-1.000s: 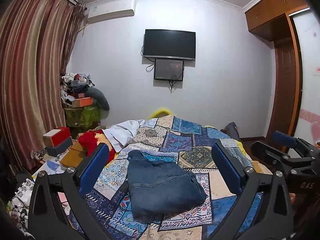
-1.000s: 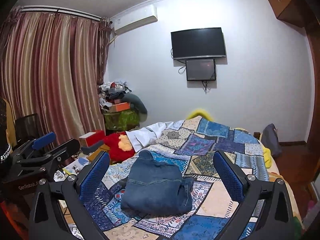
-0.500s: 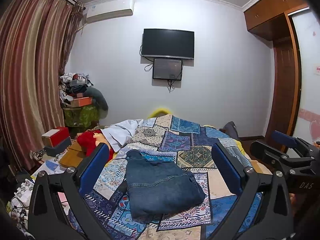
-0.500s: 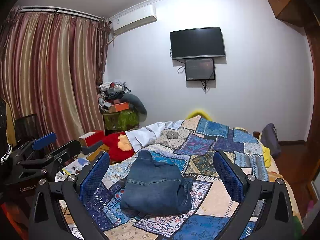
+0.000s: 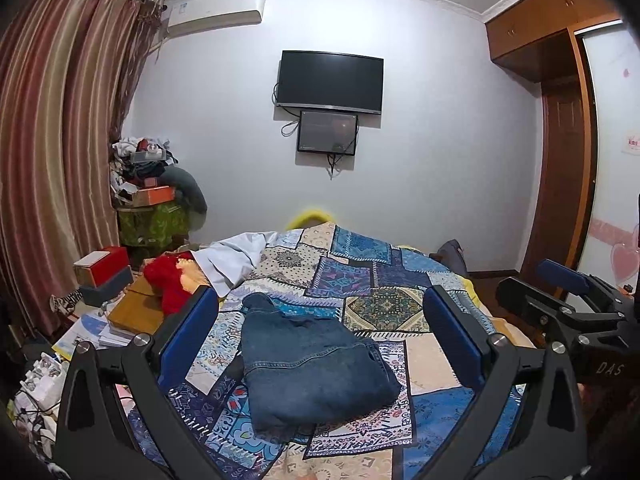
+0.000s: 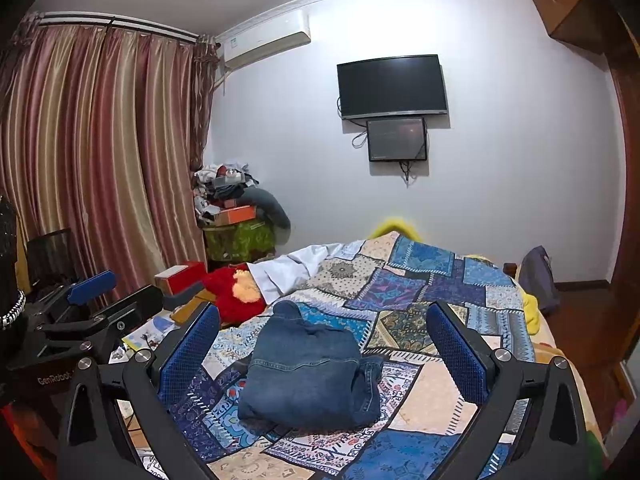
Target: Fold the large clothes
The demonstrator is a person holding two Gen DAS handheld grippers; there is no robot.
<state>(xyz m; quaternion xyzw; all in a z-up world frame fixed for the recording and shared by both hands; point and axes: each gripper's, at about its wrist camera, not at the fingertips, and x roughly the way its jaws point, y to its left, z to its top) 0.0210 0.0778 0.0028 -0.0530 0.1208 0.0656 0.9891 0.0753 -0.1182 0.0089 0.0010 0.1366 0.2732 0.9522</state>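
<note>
Looking pretty much done: denim garment (image 5: 312, 364) sits folded on the near middle of the bed (image 5: 400, 304). Left tool (image 5: 320, 340) and right tool (image 6: 324, 344) hover spread, gripping nothing. I'd just press the bundle flat.

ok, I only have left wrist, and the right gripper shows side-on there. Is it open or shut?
Observer: Open. In the right wrist view the right gripper has its pads wide apart with nothing between them, aimed at the folded jeans on the bed.
Operator: Jeans stack clean on its right side?
Observer: Not quite. A loose denim fold bulges out past the stack's right edge.
Operator: Anything further left, by the curtain?
Observer: A dark panel, maybe a monitor, stands in front of the curtain.
</note>
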